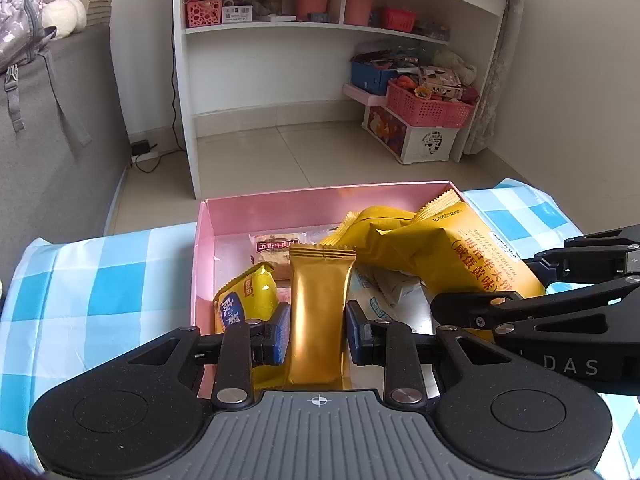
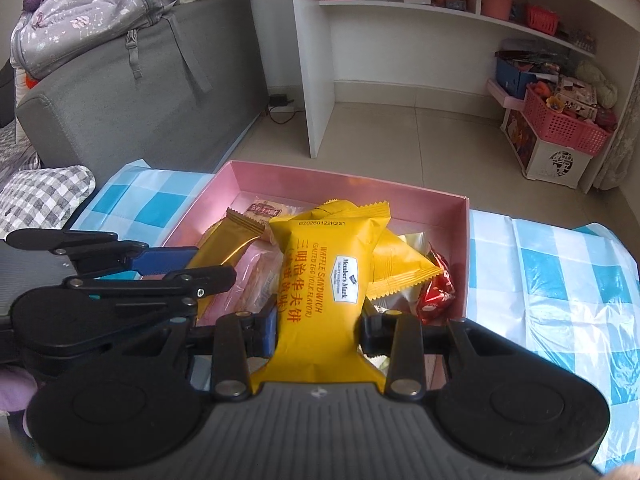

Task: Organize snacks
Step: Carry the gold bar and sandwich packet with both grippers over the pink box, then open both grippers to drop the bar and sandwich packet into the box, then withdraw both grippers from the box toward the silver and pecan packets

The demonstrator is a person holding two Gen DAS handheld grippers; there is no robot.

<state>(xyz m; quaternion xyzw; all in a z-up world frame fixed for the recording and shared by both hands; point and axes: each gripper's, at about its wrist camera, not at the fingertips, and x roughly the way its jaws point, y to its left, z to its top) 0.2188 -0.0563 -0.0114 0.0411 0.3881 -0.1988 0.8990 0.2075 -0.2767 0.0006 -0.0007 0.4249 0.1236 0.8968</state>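
Gold bar point(image 1: 318, 316) is clamped lengthwise in L tongs point(image 1: 318, 334), waffle pack point(image 2: 324, 280) likewise in R tongs point(image 2: 318, 330), both held just over pink box point(image 1: 320, 200) ahead.

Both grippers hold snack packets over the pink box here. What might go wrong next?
The right gripper squeezes the yellow waffle packet hard at its waist, so the contents may crush. The left gripper holds the gold packet close beside it over the crowded pink box; the two may collide.
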